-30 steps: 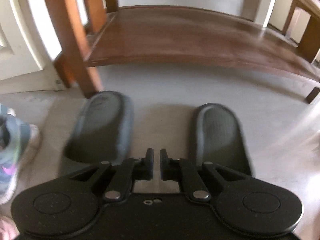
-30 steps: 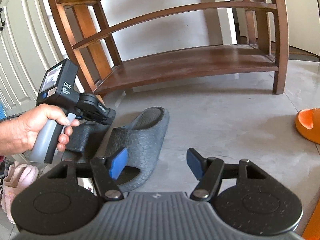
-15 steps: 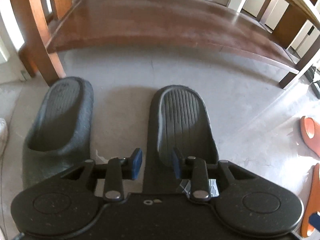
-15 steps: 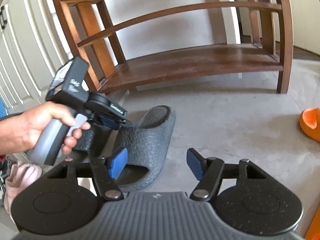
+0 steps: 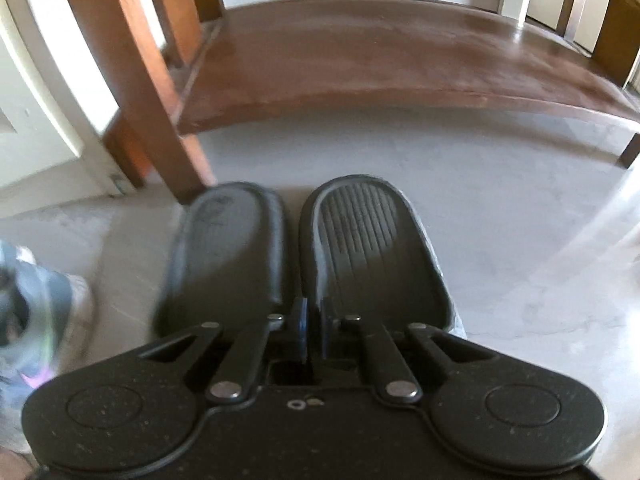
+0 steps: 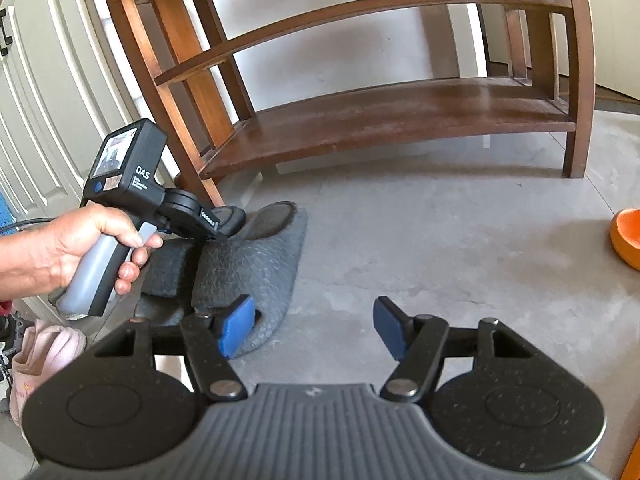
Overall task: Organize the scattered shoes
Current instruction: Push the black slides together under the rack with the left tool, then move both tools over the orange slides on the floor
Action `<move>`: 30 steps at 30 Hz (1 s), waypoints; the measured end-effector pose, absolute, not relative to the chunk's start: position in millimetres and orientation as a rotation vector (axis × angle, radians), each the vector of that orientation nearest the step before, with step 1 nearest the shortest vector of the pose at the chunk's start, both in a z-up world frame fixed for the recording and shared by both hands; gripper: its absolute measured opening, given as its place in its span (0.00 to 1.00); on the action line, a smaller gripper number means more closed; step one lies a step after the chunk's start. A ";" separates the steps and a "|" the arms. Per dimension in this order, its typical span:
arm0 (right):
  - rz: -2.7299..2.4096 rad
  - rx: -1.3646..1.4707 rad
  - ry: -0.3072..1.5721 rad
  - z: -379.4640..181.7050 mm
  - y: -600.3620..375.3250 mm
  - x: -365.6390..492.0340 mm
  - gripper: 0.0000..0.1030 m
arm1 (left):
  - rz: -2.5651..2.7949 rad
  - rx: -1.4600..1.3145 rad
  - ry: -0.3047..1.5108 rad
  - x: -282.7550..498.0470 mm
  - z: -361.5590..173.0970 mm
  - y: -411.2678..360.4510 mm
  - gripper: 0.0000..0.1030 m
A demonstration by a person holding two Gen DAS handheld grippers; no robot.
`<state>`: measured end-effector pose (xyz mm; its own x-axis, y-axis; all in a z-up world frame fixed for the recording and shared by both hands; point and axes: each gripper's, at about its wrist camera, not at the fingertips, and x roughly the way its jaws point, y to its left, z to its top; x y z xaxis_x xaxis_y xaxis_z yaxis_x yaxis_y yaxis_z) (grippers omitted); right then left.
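Two dark grey slippers lie side by side on the floor before the wooden shoe rack (image 5: 380, 60). My left gripper (image 5: 313, 328) is shut on the inner edge of the right grey slipper (image 5: 368, 248), close against the left grey slipper (image 5: 228, 248). In the right wrist view a hand (image 6: 80, 240) holds the left gripper (image 6: 224, 226) down over the right grey slipper (image 6: 256, 272). My right gripper (image 6: 314, 328) hangs open above bare floor, to the right of the pair, with nothing between its fingers.
The rack's bottom shelf (image 6: 400, 116) and the shelves above hold nothing. An orange slipper (image 6: 626, 236) lies at the far right. A pink shoe (image 6: 40, 356) and a grey sneaker (image 5: 36, 312) sit at the left by the white door (image 6: 40, 100).
The left gripper opened around the right slipper's edge, then shut on it. That slipper now lies close beside the other one. The right gripper stayed open, hardly moving.
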<state>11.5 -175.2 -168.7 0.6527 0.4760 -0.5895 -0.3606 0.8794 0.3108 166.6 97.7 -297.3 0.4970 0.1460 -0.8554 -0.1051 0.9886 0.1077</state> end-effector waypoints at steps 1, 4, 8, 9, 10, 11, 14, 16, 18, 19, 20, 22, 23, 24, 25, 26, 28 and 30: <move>0.476 0.170 0.716 -168.4 -175.1 10.6 0.67 | 0.152 0.044 1.022 164.0 -292.9 95.0 0.20; 0.454 0.167 0.713 -169.4 -179.3 7.6 0.67 | 0.141 0.042 0.923 152.7 -271.2 77.4 0.25; 0.386 0.177 0.703 -171.7 -195.0 2.4 0.67 | -0.038 -0.035 0.816 135.9 -248.7 35.8 0.30; 0.351 0.182 0.695 -171.7 -203.7 -0.5 0.67 | -0.087 -0.054 0.816 133.7 -248.8 27.0 0.30; 0.307 0.187 0.686 -171.4 -216.1 -4.1 0.67 | -0.178 -0.084 0.819 129.6 -249.9 7.7 0.31; 0.264 0.194 0.679 -171.0 -228.6 -7.8 0.67 | -0.265 -0.110 0.823 125.7 -251.6 -11.3 0.31; 0.130 0.229 0.660 -168.2 -272.5 -22.5 0.67 | -0.431 -0.115 0.858 116.6 -265.3 -57.5 0.33; 0.041 0.253 0.652 -167.0 -300.9 -32.7 0.67 | -0.510 -0.119 0.875 111.3 -274.2 -83.5 0.33; -0.058 0.288 0.647 -167.1 -333.2 -45.0 0.67 | -0.574 -0.128 0.888 106.5 -282.6 -107.6 0.33; -0.102 0.303 0.645 -167.0 -347.6 -50.6 0.67 | -0.607 -0.132 0.894 104.1 -286.7 -119.6 0.33; -0.127 0.310 0.644 -166.8 -355.5 -54.3 0.67 | -0.639 -0.136 0.900 101.7 -290.9 -131.7 0.33; -0.200 0.333 0.636 -167.9 -381.9 -67.8 0.67 | -0.703 -0.145 0.912 96.9 -299.3 -155.8 0.33; -0.211 0.339 0.634 -168.5 -387.7 -70.8 0.67 | -0.732 -0.151 0.916 95.3 -303.2 -166.7 0.33; -0.216 0.343 0.632 -169.1 -391.1 -71.9 0.67 | -0.744 -0.169 0.914 97.7 -305.5 -172.1 0.33; -0.216 0.344 0.630 -169.0 -392.2 -71.6 0.67 | -0.747 -0.202 0.910 102.5 -306.4 -175.3 0.33; -0.214 0.342 0.628 -168.6 -392.2 -69.9 0.67 | -0.750 -0.234 0.907 107.2 -307.3 -178.5 0.33; -0.199 0.325 0.612 -168.6 -394.2 -64.0 0.67 | -0.748 -0.275 0.900 113.6 -308.9 -183.0 0.33; -0.179 0.320 0.583 -168.1 -395.8 -60.0 0.67 | -0.741 -0.300 0.894 118.9 -310.3 -186.4 0.33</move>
<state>-60.0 -395.8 -168.1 0.8210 -0.0756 -0.5660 0.2553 0.9352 0.2453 118.9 -186.4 -310.3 0.4029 -0.6946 -0.5960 0.4567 0.7169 -0.5267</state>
